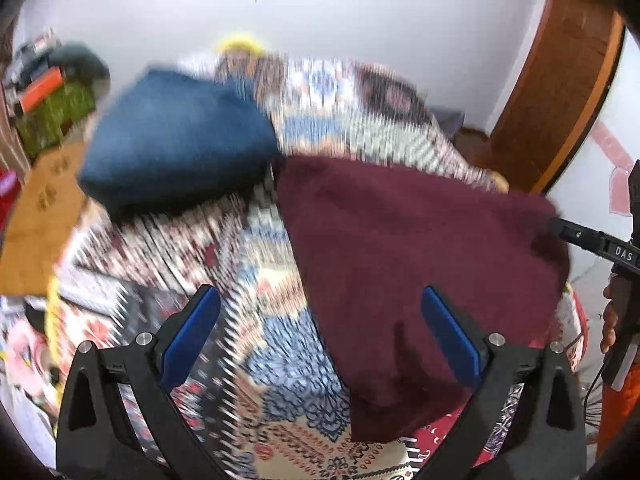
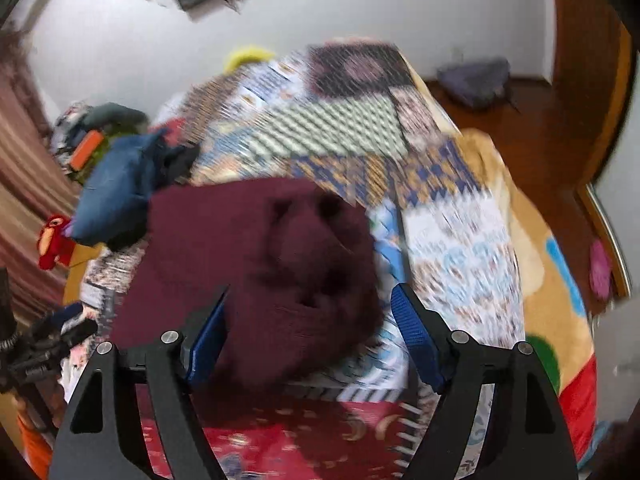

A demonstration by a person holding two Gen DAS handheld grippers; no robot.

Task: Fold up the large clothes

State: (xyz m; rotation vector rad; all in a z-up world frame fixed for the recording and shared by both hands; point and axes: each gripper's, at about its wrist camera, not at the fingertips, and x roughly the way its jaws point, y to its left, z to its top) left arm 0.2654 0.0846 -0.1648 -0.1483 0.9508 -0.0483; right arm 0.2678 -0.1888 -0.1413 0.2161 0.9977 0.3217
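Left gripper [image 1: 320,332]: jaws spread wide, holding nothing, above the patterned bedspread [image 1: 280,360].
Right gripper [image 2: 308,332]: jaws spread, maroon cloth bunched between the fingers; grip not closed.
Maroon garment [image 1: 408,248]: lying on the bedspread, right of the folded blue garment [image 1: 176,140].
Sharpness: both views motion-blurred.

The maroon garment [image 1: 420,248] is plain, and the folded garment [image 1: 176,140] near it plain dark blue. The bedspread [image 2: 352,128] is patchwork: checks, diamonds, florals in blue, white, red, tan. Both tools are black with blue pads [image 1: 188,336]. The walls [image 1: 360,12] are white.
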